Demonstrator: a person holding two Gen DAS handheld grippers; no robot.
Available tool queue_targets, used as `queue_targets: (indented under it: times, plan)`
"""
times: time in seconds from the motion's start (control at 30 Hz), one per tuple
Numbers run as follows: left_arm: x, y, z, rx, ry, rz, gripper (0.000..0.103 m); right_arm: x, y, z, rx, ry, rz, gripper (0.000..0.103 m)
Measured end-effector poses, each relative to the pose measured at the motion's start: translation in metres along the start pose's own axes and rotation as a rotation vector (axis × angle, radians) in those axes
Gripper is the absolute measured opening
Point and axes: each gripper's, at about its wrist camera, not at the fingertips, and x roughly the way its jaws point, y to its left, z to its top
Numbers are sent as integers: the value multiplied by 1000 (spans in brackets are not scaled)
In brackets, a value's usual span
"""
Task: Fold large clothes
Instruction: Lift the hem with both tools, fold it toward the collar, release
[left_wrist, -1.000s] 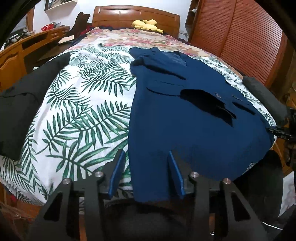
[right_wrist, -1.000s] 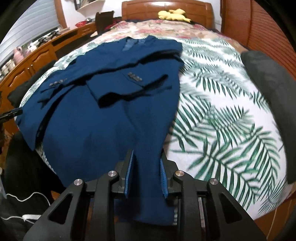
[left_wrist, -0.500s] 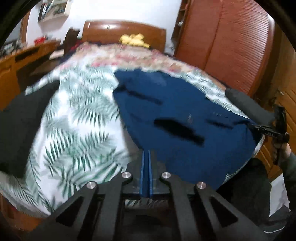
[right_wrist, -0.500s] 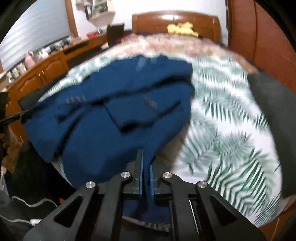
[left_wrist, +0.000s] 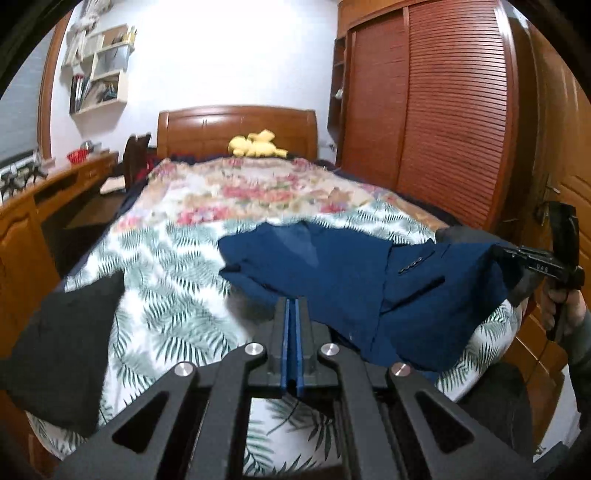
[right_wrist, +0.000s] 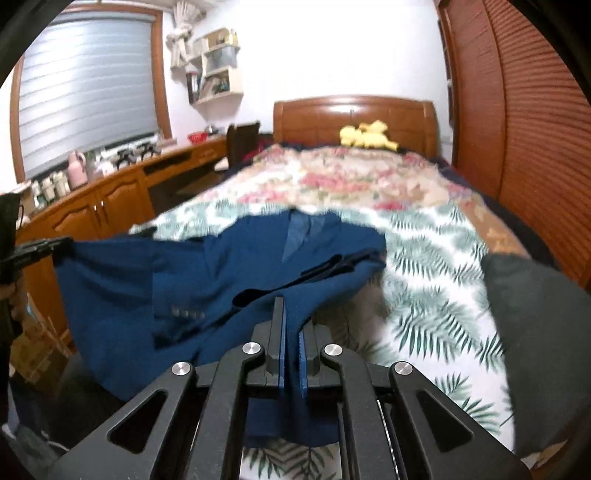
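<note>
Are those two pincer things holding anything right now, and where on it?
Yes. Both hold the blue jacket by its bottom hem: the left tool and the right tool are each shut on one lower corner, lifting that edge off the bed.

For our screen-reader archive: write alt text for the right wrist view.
The right gripper is shut on the hem of a navy blue jacket, lifting it off a palm-leaf bedspread; the left gripper holds the other corner at the far left. Beyond lie a wooden headboard with a yellow plush toy, and a dark cushion at right.

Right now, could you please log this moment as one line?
step: fold | left: shut on jacket hem | right: shut on jacket hem | hem lifted off bed
</note>
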Motion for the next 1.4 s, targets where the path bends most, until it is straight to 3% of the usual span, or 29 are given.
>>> queue_targets:
  times: [0.5,0.83,0.9,1.03,1.17,1.4]
  plan:
    - [-78,-43,70,88,-203,-23,0,-89,24,73,-90,-216,-24,2]
    - [-139,-66,96,137,-311,-28,0,-155,29,84,-117,-324,-26,2]
    - [-144,-72,102,162,-332,2,0,-161,27,81,-120,-329,-39,2]
    - [-131,-68,110,158,-317,4,0,-141,12,73,-95,-269,-64,2]
    - [-82,-60,100,152,-231,5,0,-93,14,76,-105,-190,-47,2]
    - [11,-12,62,44,-72,44,0,21,42,124,-232,-45,7,2]
